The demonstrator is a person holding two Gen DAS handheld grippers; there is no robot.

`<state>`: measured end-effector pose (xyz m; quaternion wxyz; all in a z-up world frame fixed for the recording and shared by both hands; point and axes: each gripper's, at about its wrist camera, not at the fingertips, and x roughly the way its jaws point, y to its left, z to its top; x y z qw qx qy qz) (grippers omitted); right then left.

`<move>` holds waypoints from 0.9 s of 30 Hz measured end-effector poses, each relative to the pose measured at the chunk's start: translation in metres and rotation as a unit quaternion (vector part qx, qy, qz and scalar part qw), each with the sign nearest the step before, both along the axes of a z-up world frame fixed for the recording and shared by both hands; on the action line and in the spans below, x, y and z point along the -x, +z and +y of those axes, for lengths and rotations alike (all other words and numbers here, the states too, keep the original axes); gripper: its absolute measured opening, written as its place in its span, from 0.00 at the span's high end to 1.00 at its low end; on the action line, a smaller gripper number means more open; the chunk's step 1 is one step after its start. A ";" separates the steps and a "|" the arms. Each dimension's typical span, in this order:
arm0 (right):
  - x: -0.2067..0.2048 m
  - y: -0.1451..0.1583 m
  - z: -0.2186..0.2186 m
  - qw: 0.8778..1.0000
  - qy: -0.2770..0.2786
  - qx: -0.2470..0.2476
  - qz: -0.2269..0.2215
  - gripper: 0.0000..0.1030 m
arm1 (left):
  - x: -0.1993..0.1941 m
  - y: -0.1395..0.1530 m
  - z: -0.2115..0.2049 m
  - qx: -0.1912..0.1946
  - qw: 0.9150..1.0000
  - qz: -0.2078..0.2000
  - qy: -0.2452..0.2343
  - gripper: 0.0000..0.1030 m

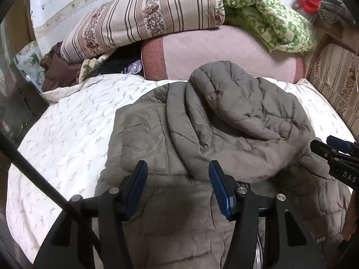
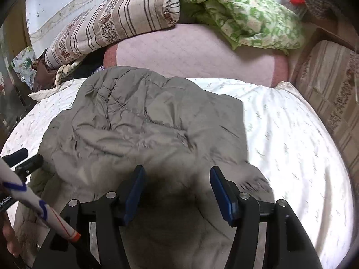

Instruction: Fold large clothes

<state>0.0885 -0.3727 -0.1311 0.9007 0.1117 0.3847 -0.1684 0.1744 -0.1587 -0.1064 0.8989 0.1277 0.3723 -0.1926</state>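
Observation:
A grey-green quilted puffer jacket (image 1: pixel 202 134) lies on the white patterned bed sheet (image 1: pixel 67 130), with its hood and a sleeve bunched over the body. My left gripper (image 1: pixel 178 168) is open just above the jacket's near part, holding nothing. My right gripper (image 2: pixel 177 172) is open over the jacket (image 2: pixel 139 125) on its right side, also empty. The right gripper shows at the right edge of the left wrist view (image 1: pixel 336 152); the left one shows at the left edge of the right wrist view (image 2: pixel 24 159).
A pink blanket (image 1: pixel 224 51) lies across the far side of the bed. On it rest a striped floral quilt (image 1: pixel 143 18) and a green-patterned quilt (image 1: pixel 269 18). A striped cushion (image 1: pixel 336 78) stands at the right. Dark clothes (image 1: pixel 58 69) pile at the far left.

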 end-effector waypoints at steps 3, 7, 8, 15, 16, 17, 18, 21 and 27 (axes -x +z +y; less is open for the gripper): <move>0.020 0.004 -0.003 1.000 -0.010 -0.001 -0.001 0.36 | 0.010 0.005 0.009 0.002 1.000 -0.001 0.002 0.46; 0.049 0.009 -0.010 1.000 -0.026 -0.001 0.000 0.34 | 0.021 0.009 0.024 0.007 1.000 0.001 0.012 0.46; 0.054 0.010 -0.012 1.000 -0.031 -0.002 0.001 0.33 | 0.024 0.009 0.031 0.010 1.000 0.004 0.017 0.46; 0.115 0.015 -0.051 0.995 -0.090 -0.043 0.001 0.31 | 0.030 0.005 0.082 0.022 0.997 0.030 0.063 0.46; 0.125 0.016 -0.057 0.994 -0.098 -0.051 0.000 0.30 | 0.030 0.005 0.091 0.019 0.997 0.030 0.063 0.46; 0.131 0.016 -0.061 0.993 -0.103 -0.056 -0.001 0.30 | 0.030 0.004 0.102 0.020 0.997 0.032 0.073 0.46; 0.139 0.016 -0.065 0.992 -0.110 -0.062 -0.002 0.29 | 0.030 0.004 0.113 0.021 0.996 0.034 0.082 0.46; 0.160 0.013 -0.077 0.989 -0.123 -0.084 0.002 0.27 | 0.030 0.001 0.147 0.020 0.993 0.042 0.109 0.46; 0.182 -0.005 -0.097 0.981 -0.122 -0.149 0.026 0.24 | 0.029 -0.016 0.214 0.026 0.985 0.087 0.149 0.46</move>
